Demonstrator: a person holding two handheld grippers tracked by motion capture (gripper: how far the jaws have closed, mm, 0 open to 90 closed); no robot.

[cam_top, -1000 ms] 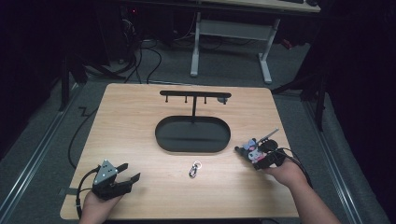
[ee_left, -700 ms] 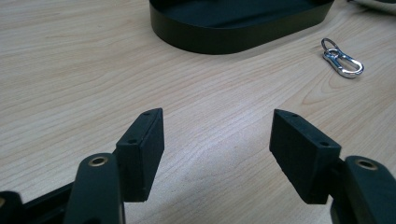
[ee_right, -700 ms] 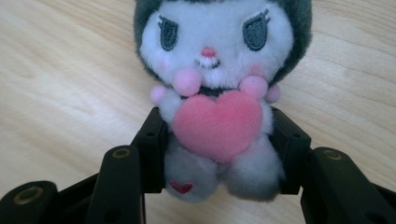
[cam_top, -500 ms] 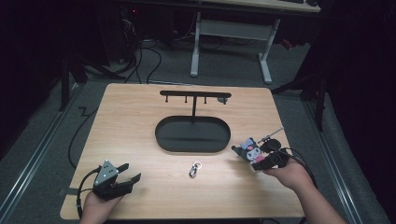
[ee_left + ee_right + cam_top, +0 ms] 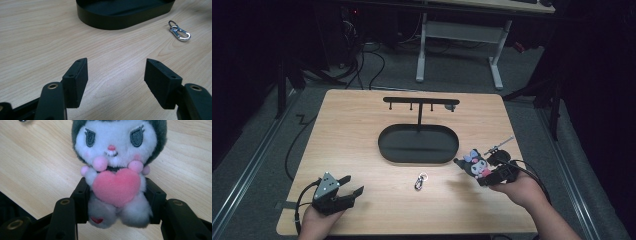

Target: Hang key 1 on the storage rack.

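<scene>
Right hand-held gripper (image 5: 117, 195) grips plush toy (image 5: 116, 162) (held low, angled twd tray (image 5: 387, 147)).

A light wooden table (image 5: 357, 120) carries a black oval tray (image 5: 418, 145) near its middle, with a thin black T-shaped stand (image 5: 420, 102) rising from the tray's far edge, small pegs hanging under its crossbar. A small silver metal clasp (image 5: 420, 181) lies on the wood just in front of the tray. Beyond the table stands a white-legged desk (image 5: 459, 35) on grey carpet, with black cables (image 5: 377, 55) nearby.

Looks like a lab: dark room, cables (image 5: 377, 62) across grey carpet, white-legged desk (image 5: 459, 37) behind the wooden surface (image 5: 357, 125).
</scene>
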